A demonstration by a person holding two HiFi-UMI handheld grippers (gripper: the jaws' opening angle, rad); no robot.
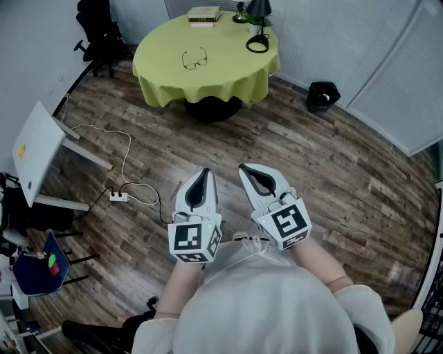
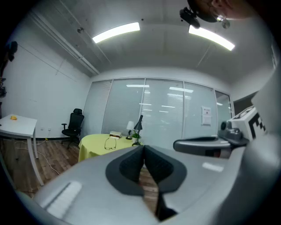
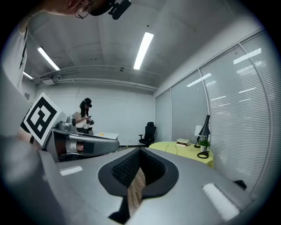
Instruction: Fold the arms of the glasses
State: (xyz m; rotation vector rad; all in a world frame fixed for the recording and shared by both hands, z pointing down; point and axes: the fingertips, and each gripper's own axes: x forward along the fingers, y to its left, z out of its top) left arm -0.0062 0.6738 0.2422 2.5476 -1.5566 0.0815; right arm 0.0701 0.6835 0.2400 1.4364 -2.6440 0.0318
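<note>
A pair of dark-framed glasses [image 1: 195,59] lies with its arms unfolded on the round table with a yellow-green cloth [image 1: 166,66], far ahead of me. It also shows small in the left gripper view as the glasses [image 2: 110,143]. My left gripper [image 1: 205,172] and right gripper [image 1: 247,168] are held side by side over the wooden floor, well short of the table. Both are shut with nothing between their jaws. From the right gripper view I see the table [image 3: 186,149] off to the right.
On the table stand a stack of books [image 1: 203,14], a black desk lamp [image 1: 257,28] and a small plant [image 1: 241,12]. A black bin [image 1: 322,95] sits right of it, an office chair [image 1: 97,34] left. A white desk [image 1: 38,148] and a cable with power strip [image 1: 119,196] lie left.
</note>
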